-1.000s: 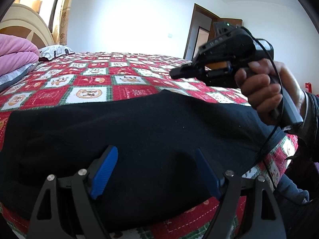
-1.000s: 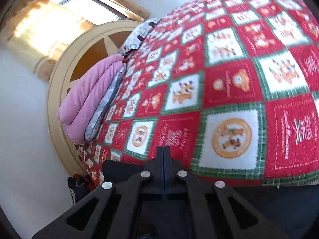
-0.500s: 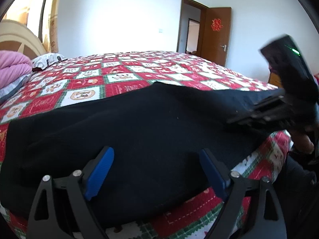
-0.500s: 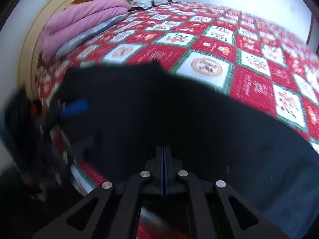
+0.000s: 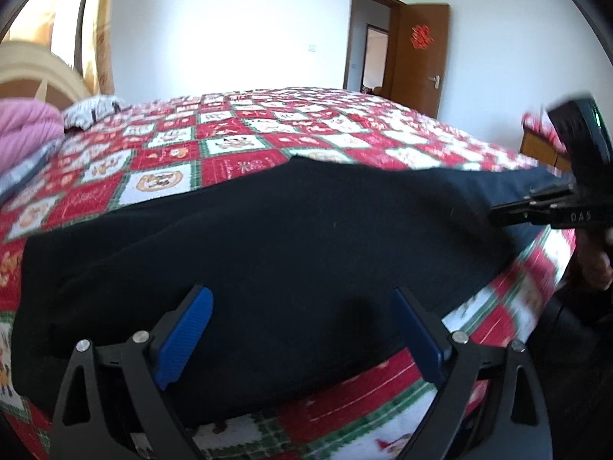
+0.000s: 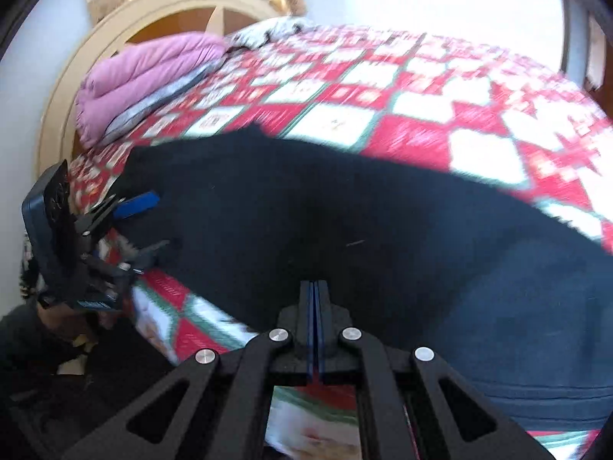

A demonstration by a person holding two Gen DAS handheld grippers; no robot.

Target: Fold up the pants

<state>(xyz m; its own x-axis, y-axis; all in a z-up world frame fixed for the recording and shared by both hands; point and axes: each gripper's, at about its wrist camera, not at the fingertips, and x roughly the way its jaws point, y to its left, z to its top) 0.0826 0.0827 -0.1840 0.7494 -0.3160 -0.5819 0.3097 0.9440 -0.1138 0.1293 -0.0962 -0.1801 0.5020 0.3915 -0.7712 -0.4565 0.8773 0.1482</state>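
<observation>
A home bedroom: a wide bed under a red, white and green patchwork quilt (image 5: pixel 245 145), a cream arched wooden headboard (image 6: pixel 126 27), a folded pink duvet (image 6: pixel 138 76) and a patterned pillow (image 5: pixel 92 109) beside it, a curtained window (image 5: pixel 88 27), plain white walls, and an open brown wooden door (image 5: pixel 419 57).

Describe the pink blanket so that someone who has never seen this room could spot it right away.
Find the bed with the red, white and green patchwork cover and follow it to the curved cream headboard. The pink blanket lies folded against it, on a grey layer, beside a patterned pillow. It is the only plain pink, puffy thing there; the black pants lie flat at the near edge.
</observation>
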